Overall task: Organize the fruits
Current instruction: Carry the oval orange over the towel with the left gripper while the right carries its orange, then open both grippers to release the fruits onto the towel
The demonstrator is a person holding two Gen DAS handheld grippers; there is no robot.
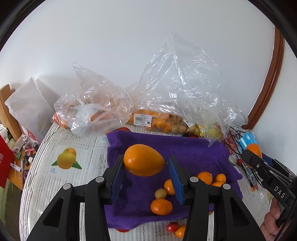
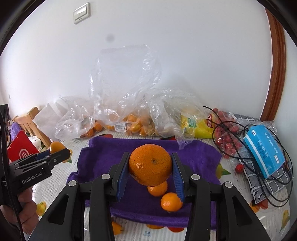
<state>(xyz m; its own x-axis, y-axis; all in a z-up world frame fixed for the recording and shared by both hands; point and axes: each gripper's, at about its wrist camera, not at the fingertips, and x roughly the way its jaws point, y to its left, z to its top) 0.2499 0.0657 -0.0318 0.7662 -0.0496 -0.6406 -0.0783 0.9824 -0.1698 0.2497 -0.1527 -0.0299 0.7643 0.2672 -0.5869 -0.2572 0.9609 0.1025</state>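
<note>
Both tongs gripped fruit above the purple towel [image 1: 194, 148]: left tongs [image 1: 146, 166] an oval orange [image 1: 143, 159], right tongs [image 2: 150, 166] a round orange [image 2: 150, 165], small oranges [image 1: 161, 206] at 6 o'clock.

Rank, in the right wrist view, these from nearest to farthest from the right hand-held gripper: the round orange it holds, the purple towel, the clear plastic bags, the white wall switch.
1. Round orange, clamped in the right hand-held gripper.
2. Purple towel, spread directly below.
3. Clear plastic bags, behind the towel against the wall.
4. White wall switch, high up, upper left.
</note>
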